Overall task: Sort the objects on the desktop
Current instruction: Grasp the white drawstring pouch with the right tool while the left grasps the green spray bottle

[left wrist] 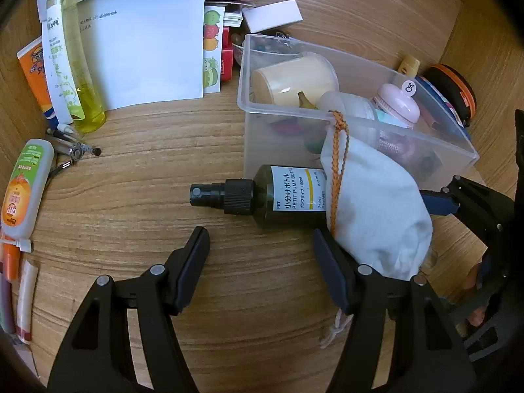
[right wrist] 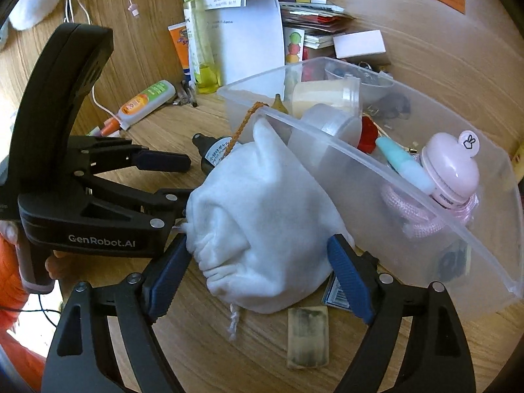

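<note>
Along the left edge of the left wrist view, an orange-labelled white tube (left wrist: 24,185) and some pens (left wrist: 73,145) are partly cut off by the lens rim, and the writing on the white paper sheet (left wrist: 144,46) is too small to read. The dark green pump bottle (left wrist: 271,195) lies on its side, its base hidden under the white drawstring pouch (left wrist: 376,206). What the pouch contains cannot be seen.

The left gripper (left wrist: 262,249) is spread wide and holds nothing; its right finger touches the pouch's lower edge, while the bottle lies just beyond its tips. In the right wrist view, the right gripper (right wrist: 258,262) has its blue pads (right wrist: 170,278) against both sides of the pouch (right wrist: 262,226), gripping it. An orange braided cord (right wrist: 242,126) runs from the pouch over the rim of the clear plastic bin (right wrist: 409,177), against which the pouch leans. The bin holds a pink round case (right wrist: 453,167), a cream cup (right wrist: 322,96) and small items blurred behind its frosted wall.

Everything rests on a wood-grain desk (left wrist: 147,203); a small worn block (right wrist: 308,335) lies near the right gripper.
</note>
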A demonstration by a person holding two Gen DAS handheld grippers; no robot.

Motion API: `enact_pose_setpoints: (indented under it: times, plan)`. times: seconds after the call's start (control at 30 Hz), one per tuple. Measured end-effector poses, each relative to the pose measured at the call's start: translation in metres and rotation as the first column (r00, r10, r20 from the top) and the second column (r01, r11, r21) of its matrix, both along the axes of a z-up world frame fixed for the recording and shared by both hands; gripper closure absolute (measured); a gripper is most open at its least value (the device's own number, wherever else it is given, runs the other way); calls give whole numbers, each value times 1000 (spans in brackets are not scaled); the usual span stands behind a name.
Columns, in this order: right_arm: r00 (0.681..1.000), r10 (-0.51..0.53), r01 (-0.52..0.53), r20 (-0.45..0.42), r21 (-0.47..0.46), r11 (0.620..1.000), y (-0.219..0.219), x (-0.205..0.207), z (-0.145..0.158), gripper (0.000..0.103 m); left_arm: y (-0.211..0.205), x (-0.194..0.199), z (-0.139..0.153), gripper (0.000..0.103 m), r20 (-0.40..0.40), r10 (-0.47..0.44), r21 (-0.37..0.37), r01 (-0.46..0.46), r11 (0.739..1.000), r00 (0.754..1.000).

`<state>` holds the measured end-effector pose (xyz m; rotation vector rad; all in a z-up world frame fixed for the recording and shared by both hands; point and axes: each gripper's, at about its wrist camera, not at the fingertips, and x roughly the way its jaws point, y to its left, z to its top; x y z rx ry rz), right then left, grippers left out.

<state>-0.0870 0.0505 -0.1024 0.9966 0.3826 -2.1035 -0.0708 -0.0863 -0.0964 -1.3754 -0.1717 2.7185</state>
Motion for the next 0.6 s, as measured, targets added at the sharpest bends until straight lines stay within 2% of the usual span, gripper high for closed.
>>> enact_pose_setpoints:
  times: [0.03, 0.13, 0.33, 0.43, 0.6]
  plan:
    - [1000, 0, 0, -8, 7, 1000, -1, 0, 0, 31, 0, 0, 0, 38, -2, -1, 0, 1, 1000, 1000]
    - [999, 9, -8, -39, 31, 999, -4, 3, 0, 40, 0, 1, 0, 38, -9, 0, 0, 0, 1000, 1000]
    - [999, 28, -27, -39, 21, 999, 3, 5, 6, 63, -3, 5, 0, 38, -9, 15, 16, -14, 1000, 1000]
    - [999, 22, -22, -28, 5, 1000, 8, 4, 11, 69, -2, 9, 1, 38, -12, 17, 18, -16, 1000, 1000]
    - [1000, 5, -5, -13, -47, 999, 19, 6, 23, 73, 4, 15, 5, 38, -23, 9, 22, -9, 1000, 1000]
